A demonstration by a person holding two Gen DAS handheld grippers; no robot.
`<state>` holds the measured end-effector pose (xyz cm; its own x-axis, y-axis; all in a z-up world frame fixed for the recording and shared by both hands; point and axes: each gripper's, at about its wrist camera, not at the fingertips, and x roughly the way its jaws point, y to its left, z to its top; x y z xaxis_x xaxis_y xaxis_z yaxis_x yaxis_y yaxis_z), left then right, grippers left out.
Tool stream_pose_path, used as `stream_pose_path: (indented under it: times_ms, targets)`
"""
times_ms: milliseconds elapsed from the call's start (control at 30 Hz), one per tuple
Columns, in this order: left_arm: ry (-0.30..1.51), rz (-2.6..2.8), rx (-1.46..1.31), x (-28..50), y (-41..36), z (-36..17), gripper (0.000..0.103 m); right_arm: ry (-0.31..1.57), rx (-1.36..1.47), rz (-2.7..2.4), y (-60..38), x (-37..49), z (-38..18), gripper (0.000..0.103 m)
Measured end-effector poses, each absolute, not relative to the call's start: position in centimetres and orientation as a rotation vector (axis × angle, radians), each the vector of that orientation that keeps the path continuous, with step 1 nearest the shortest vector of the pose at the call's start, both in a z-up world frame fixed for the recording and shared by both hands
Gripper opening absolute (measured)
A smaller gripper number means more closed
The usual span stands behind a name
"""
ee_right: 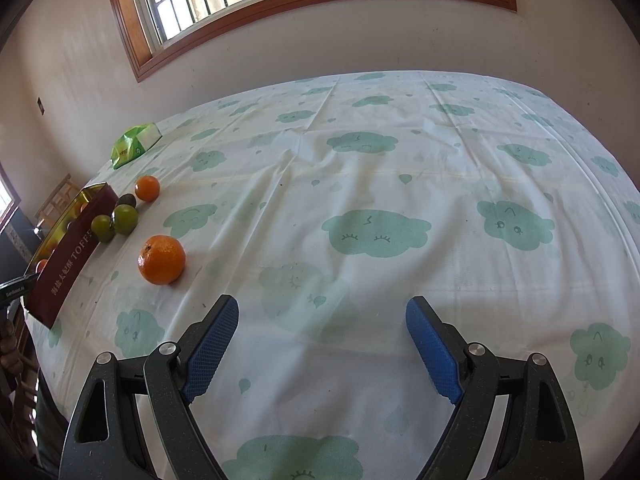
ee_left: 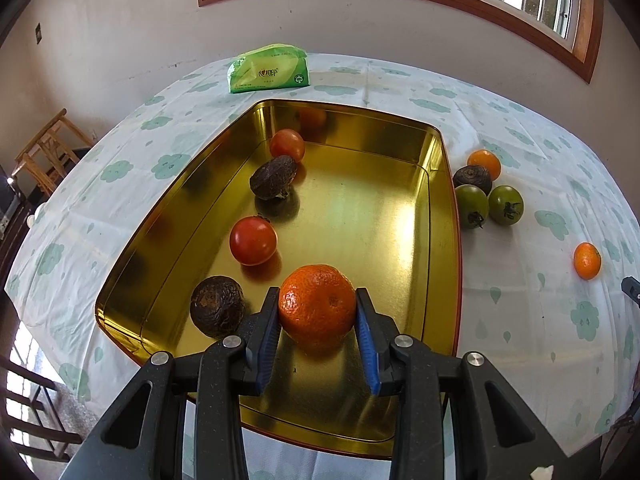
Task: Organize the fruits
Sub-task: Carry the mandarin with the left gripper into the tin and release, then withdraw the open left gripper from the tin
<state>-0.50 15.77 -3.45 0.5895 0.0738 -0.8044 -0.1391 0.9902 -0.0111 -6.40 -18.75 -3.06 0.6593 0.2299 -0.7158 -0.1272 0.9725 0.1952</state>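
We see gold tin [ee_left: 440, 216] holding two tomatoes [ee_left: 253, 240], two dark fruits [ee_left: 217, 306]; left gripper [ee_left: 317, 312] clamps an orange [ee_left: 317, 302] over it; right gripper [ee_right: 322, 344] wide, empty.

A mandarin [ee_left: 317, 303] sits between the left gripper [ee_left: 317, 320]'s jaws, over the near end of a tin [ee_left: 444, 216] on the bench [ee_right: 400, 184]. Left of the jaws and ahead of them, four fruits lie inside the tin. Right of the tin, five more fruits rest on the bench; a tissue pack [ee_left: 268, 69] lies beyond.
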Motion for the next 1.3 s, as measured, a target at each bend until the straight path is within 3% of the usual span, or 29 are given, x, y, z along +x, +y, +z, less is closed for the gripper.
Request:
stream_pose_path:
  times_ms: [667,967,1033,1300]
  targets:
    - [0.934,0.143,-0.076,0.6,16.3,-3.3,0.034,0.83,0.13,0.202,-18.6,-6.3,-3.0,0.088]
    - [0.866,0.161,-0.026,0.0,15.8,-2.0,0.051,0.831,0.13,0.2,-18.6,-6.3,-3.0,0.089]
    - [0.856,0.168,-0.017,-0.1,15.6,-1.8,0.059,0.832,0.13,0.201,-18.6,-6.2,-2.9,0.089]
    - [0.841,0.168,-0.006,-0.9,15.2,-1.4,0.063,0.746,0.102,0.191,-17.2,-7.8,-1.8,0.089]
